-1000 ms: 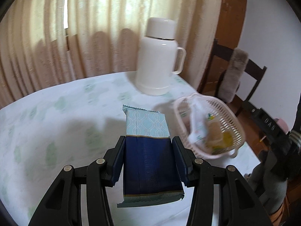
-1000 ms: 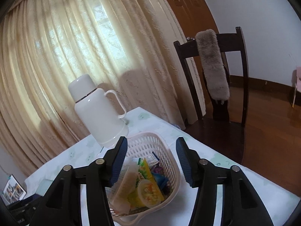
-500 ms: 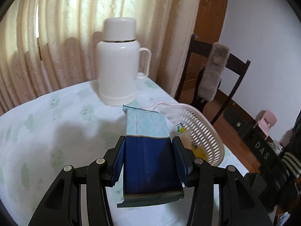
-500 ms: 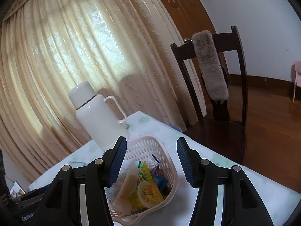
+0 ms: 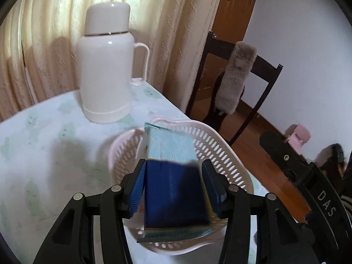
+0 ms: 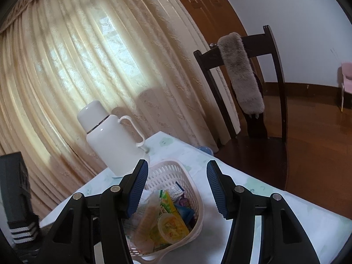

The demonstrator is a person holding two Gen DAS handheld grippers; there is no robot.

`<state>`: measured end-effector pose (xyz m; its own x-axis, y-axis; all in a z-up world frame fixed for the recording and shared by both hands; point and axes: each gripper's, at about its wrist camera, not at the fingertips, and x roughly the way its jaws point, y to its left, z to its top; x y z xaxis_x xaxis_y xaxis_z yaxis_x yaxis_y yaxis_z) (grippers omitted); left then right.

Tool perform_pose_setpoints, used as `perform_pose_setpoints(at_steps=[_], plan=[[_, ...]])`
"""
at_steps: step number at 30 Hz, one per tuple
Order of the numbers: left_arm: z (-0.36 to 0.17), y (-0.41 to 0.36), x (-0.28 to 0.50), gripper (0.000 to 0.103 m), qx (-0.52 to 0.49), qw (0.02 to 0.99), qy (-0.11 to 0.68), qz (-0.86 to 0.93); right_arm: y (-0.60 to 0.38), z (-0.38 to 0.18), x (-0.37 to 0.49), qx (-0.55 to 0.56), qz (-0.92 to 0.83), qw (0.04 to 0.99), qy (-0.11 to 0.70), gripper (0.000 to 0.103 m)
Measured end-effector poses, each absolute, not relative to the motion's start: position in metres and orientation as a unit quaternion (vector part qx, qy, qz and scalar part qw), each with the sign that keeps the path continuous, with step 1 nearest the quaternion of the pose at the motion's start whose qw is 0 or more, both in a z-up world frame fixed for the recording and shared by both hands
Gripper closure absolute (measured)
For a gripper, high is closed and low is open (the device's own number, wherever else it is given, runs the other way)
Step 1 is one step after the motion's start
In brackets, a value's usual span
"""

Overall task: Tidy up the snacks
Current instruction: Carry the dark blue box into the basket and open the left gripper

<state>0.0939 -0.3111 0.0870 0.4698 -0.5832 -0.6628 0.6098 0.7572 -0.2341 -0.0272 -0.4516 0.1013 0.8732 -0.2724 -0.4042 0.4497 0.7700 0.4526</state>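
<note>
Blue packet (image 5: 173, 189): dark blue with a pale blue patterned top, clamped between both pads of the left gripper (image 5: 173, 187) and held over the basket (image 5: 222, 151); its image is blurred.
Left gripper: closed on the packet, one blue ribbed pad pressed against each side.
Basket: white slotted plastic, sitting on the table (image 5: 44, 145) directly under the packet; in the right wrist view it holds several snacks (image 6: 162, 217), among them a yellow-lidded cup and green and blue wrappers.
Right gripper (image 6: 176, 187): jaws wide apart with nothing between them, raised above the table with the basket seen below and between its fingers.
Table: covered by a white cloth with faint green motifs.
Thermos (image 5: 105, 66): white, upright, handle on its right side, standing on the table behind the basket and apart from it.
Curtain (image 6: 88, 55): cream, pleated, hanging behind the thermos with daylight coming through.
Chair (image 5: 239, 83): dark wood, beside the table's far corner, with a grey furry cover (image 5: 235, 77) draped over its backrest.
</note>
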Motion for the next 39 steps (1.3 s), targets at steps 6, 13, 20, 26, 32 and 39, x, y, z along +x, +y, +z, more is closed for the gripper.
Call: perform_pose_setpoints(at_steps=[6,13,20,26,32,39], plan=[[0.088,-0.304,0.092,0.044,0.002,0.855,0.381,-0.353,-0.454,0.099,-0.027,0.284,-0.198,0.924,0.162,0.046],[0.101,-0.287,0.081,0.043,0.007,0.871,0.364,-0.33,-0.454,0.099,-0.027,0.286,-0.199,0.924,0.162,0.046],[0.106,-0.264,0.07,0.042,0.042,0.9,0.332,-0.279,-0.452,0.098,-0.03,0.285,-0.196,0.925,0.16,0.046],[0.09,-0.263,0.079,0.042,0.053,0.896,0.356,-0.259,-0.452,0.098,-0.029,0.285,-0.195,0.924,0.162,0.046],[0.08,-0.282,0.079,0.042,0.073,0.893,0.353,-0.269,-0.451,0.098,-0.029,0.284,-0.196,0.925,0.161,0.046],[0.077,-0.295,0.08,0.038,0.077,0.888,0.356,-0.279,-0.45,0.098,-0.03,0.283,-0.196,0.925,0.162,0.046]])
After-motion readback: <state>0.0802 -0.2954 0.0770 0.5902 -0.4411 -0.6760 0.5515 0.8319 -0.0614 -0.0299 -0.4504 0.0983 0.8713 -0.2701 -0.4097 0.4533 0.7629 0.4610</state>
